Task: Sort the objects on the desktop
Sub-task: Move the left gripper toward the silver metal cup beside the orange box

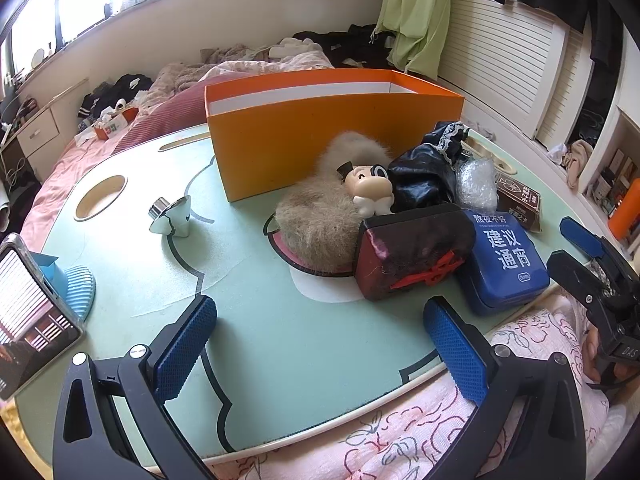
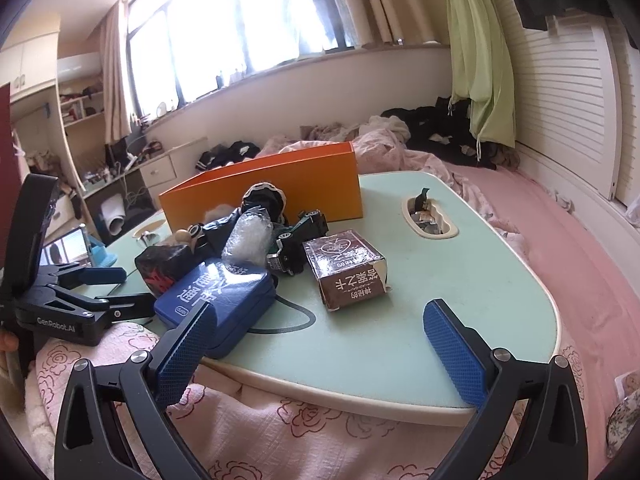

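Both tools stand with their blue-padded fingers spread wide and nothing between the pads. The left gripper (image 1: 320,344) hovers at the bottom of its own view over a bare stretch of the mint-green lap table (image 1: 256,280), touching nothing. The right gripper (image 2: 320,354) sits low in its view at the table's near edge, its jaws at their widest; its left finger (image 2: 186,352) overlaps the near corner of the flat blue tin with white Chinese lettering (image 2: 224,300), though I cannot tell whether it touches.

The things to be sorted lie in a heap above the grippers, mid-frame. In the left wrist view the tin lies at centre right, pressed against a dark red and black box with a red knot ornament (image 1: 412,252). Behind those lie a beige furry pad (image 1: 320,220), a small cartoon figurine with goggles (image 1: 370,190), a bundle of shiny black cloth with lace trim (image 1: 428,168) and a wad of bubble wrap (image 1: 476,184). The brown cardboard carton with white lettering (image 2: 346,270) stands just above the open gap of the right gripper, with a dark green toy car (image 2: 298,240) touching its left side. The tall open orange box (image 1: 328,136) stands behind the heap. A small chrome funnel-shaped piece (image 1: 172,216) sits apart at centre left.
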`<state>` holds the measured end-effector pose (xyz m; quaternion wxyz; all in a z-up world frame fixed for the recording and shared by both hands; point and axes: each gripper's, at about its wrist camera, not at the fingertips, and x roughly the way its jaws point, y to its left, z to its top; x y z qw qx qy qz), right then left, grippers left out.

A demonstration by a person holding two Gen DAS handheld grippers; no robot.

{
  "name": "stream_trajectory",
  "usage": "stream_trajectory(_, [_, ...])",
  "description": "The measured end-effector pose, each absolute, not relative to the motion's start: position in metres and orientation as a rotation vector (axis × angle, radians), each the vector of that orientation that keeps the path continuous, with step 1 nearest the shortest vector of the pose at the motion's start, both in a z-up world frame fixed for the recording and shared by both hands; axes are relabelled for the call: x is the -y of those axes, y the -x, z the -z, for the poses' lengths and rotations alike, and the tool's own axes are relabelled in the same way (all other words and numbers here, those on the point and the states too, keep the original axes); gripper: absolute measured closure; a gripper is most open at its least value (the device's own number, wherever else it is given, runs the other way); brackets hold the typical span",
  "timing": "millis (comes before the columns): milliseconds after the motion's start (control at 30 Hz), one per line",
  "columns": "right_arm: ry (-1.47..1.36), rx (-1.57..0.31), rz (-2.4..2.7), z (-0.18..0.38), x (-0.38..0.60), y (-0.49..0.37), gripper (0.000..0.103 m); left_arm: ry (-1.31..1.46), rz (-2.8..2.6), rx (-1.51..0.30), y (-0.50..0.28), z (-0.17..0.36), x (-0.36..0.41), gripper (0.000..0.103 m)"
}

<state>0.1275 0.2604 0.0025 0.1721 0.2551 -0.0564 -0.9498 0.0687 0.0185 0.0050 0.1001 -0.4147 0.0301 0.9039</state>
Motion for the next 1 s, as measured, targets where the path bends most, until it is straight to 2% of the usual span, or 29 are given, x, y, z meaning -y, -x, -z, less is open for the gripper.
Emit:
stream_trajectory(467, [-0.686,0.147,2.613,-0.002,-0.254,-0.126,0.000,1.295,-2.725,-0.066,-0.060,-0.006,-0.008,0.000])
stream_trajectory(600, [-0.685,0.148,2.610,-0.002,-0.255,-0.126,0.000,1.151,-2.822,-0.134,-0.066,-0.025,0.000,0.001])
stream_trajectory(633, [-0.685,0.149,2.610,-0.002,-0.255,-0.126,0.000,1.125,-2.830,-0.115,-0.065,-0.030,0.005,0.003])
stream_trajectory(700, [-0.684,0.148,2.610,-0.002,-0.255,-0.126,0.000,1.116,-2.800,-0.007,-0.055,-0.038,0.020,0.024])
stream_trajectory(733, [-0.684,0.148,2.610,-0.002,-0.255,-0.126,0.000,1.138,-2.758,0.088,-0.046,-0.040,0.030,0.041])
stream_trajectory(767, [-0.683,0.149,2.610,-0.002,-0.255,-0.126,0.000,1.154,-2.732,0.133,-0.040,-0.039,0.035,0.045])
stream_trajectory(900, [-0.681,0.147,2.610,-0.002,-0.255,-0.127,0.000,1.217,-2.716,0.190,-0.014,-0.031,0.047,0.046])
stream_trajectory(967, [-0.680,0.146,2.610,-0.002,-0.254,-0.127,0.000,1.252,-2.712,0.233,-0.006,-0.028,0.051,0.057])
stream_trajectory(1000, [-0.680,0.147,2.610,-0.002,-0.254,-0.127,0.000,1.283,-2.674,0.273,-0.001,-0.026,0.053,0.058])
